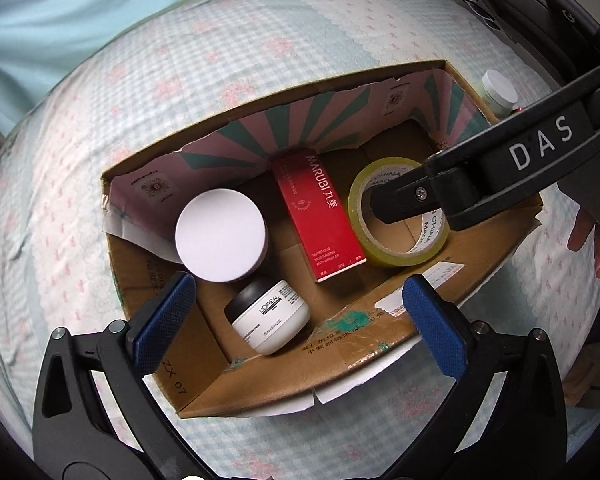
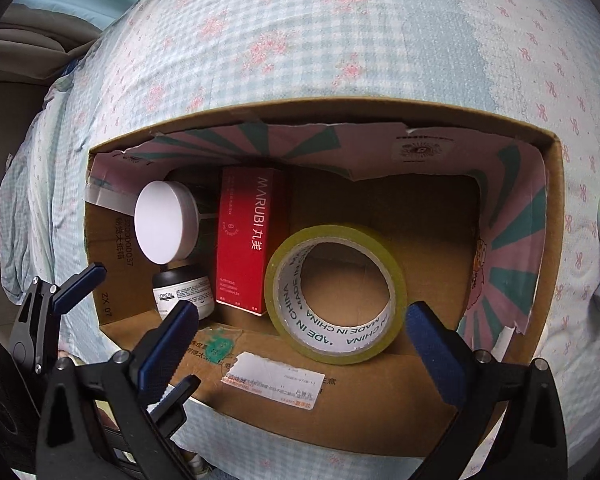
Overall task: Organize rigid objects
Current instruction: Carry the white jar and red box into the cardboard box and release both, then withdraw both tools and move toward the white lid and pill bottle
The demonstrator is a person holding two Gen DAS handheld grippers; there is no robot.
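Both claws, left claw (image 1: 296,308) and right claw (image 2: 302,330), hang wide open and empty above the cardboard box (image 2: 380,396) on the bed (image 2: 300,40). The tape roll (image 2: 336,292), red carton (image 2: 246,240) and jars lie inside, side by side, apparently to save room.

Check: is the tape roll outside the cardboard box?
No, the tape roll lies inside the cardboard box, right of the red carton.

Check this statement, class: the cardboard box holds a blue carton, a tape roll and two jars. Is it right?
Not quite. The carton is red, not blue, as the right wrist view shows. The cardboard box does hold the tape roll and two jars.
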